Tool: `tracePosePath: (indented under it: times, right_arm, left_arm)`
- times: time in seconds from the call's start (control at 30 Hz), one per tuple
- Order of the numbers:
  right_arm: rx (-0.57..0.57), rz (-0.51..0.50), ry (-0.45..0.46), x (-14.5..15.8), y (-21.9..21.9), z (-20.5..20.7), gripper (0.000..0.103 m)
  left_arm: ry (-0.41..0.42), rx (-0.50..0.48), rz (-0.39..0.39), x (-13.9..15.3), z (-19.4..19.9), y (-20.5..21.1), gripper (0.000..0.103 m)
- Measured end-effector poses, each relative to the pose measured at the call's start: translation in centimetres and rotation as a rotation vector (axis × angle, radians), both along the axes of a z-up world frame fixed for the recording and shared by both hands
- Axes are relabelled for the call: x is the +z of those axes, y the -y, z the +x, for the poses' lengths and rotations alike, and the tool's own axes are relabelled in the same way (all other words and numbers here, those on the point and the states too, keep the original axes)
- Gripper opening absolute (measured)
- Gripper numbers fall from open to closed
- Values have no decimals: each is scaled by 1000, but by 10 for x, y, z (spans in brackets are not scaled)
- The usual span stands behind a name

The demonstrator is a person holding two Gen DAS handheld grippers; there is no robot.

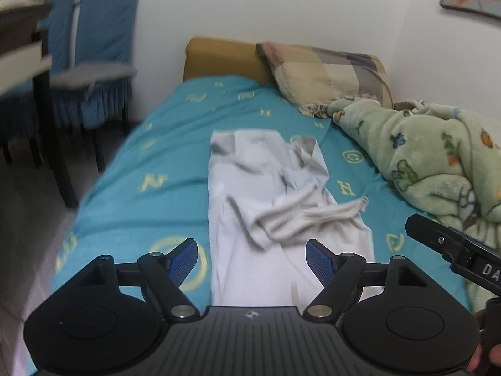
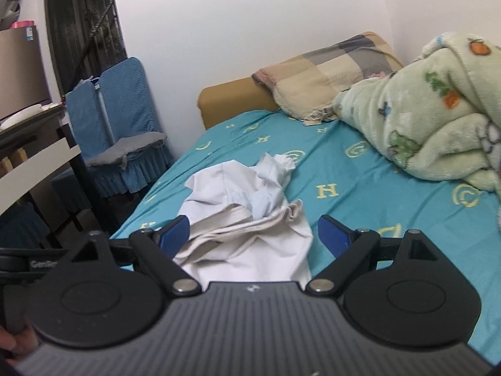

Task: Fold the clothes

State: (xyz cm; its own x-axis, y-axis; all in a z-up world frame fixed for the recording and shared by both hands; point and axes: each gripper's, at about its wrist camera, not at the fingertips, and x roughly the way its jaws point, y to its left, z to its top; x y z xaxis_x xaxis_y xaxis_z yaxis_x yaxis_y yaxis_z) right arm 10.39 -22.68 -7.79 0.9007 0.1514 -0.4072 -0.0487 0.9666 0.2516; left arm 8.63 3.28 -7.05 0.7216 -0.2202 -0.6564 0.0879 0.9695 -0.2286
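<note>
While both grippers hover with jaws spread wide and holding nothing, the crumpled white cloth garment [image 1: 281, 200] [image 2: 247, 216] lies on the turquoise letter-printed bedsheet [image 1: 150, 163] [image 2: 360, 194], ahead of the left gripper [image 1: 252, 260] and right gripper [image 2: 253, 235]. A green fleece blanket [image 1: 438, 156] [image 2: 422, 119] is heaped to the right.
</note>
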Motion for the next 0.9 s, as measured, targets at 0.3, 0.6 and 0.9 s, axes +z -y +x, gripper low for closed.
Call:
tracePosePath:
  times: [0.3, 0.6, 0.9]
  right_arm:
    - [-89, 64, -86, -5, 14, -17, 90]
    - [-157, 296, -254, -32, 34, -20, 90]
    - [-86, 679, -394, -70, 27, -9, 91]
  left_arm:
    - [-394, 182, -479, -71, -2, -41, 79]
    - [-398, 290, -611, -103, 5, -46, 71]
    - [-393, 348, -675, -107, 11, -50, 13]
